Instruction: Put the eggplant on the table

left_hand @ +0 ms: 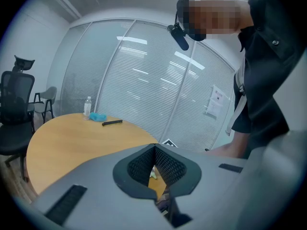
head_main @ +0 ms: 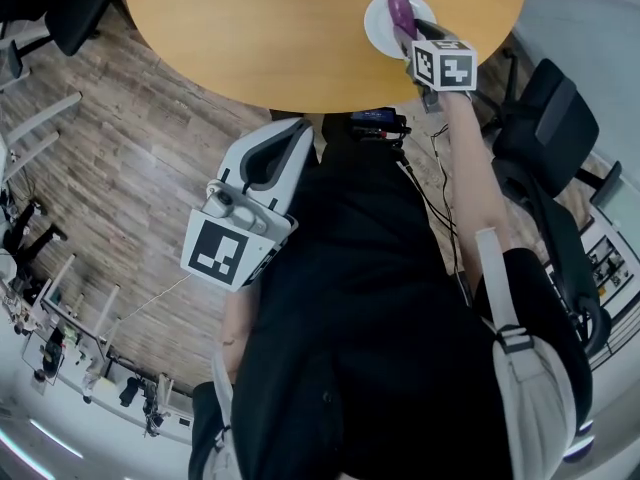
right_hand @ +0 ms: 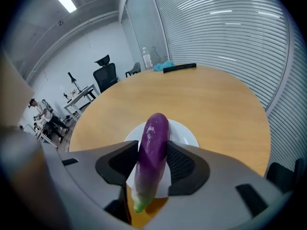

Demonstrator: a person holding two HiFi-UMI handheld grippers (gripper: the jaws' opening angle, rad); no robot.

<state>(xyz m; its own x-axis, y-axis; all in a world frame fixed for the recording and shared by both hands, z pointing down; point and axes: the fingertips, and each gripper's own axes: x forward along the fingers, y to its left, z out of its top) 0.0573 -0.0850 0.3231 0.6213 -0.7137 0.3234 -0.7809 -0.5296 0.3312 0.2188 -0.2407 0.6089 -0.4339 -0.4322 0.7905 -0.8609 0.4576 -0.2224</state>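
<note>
In the head view, the eggplant (head_main: 399, 6) is seen held by the right gripper (head_main: 405, 32) above a white plate (head_main: 378, 26) at the table's (head_main: 280, 38) near right edge. The left gripper (head_main: 292, 140) is held near, off the table. In the left gripper view, its jaws are pressed together on nothing. In the right gripper view, the eggplant is pinched between the jaws, purple end far, over the plate.

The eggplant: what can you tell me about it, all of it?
The eggplant is long, slim and glossy purple, paling to a green stem end nearest the camera. The right gripper clamps its sides between both pads. Its rounded tip reaches over a white plate on the round wooden table; whether it touches the plate is unclear.
</note>
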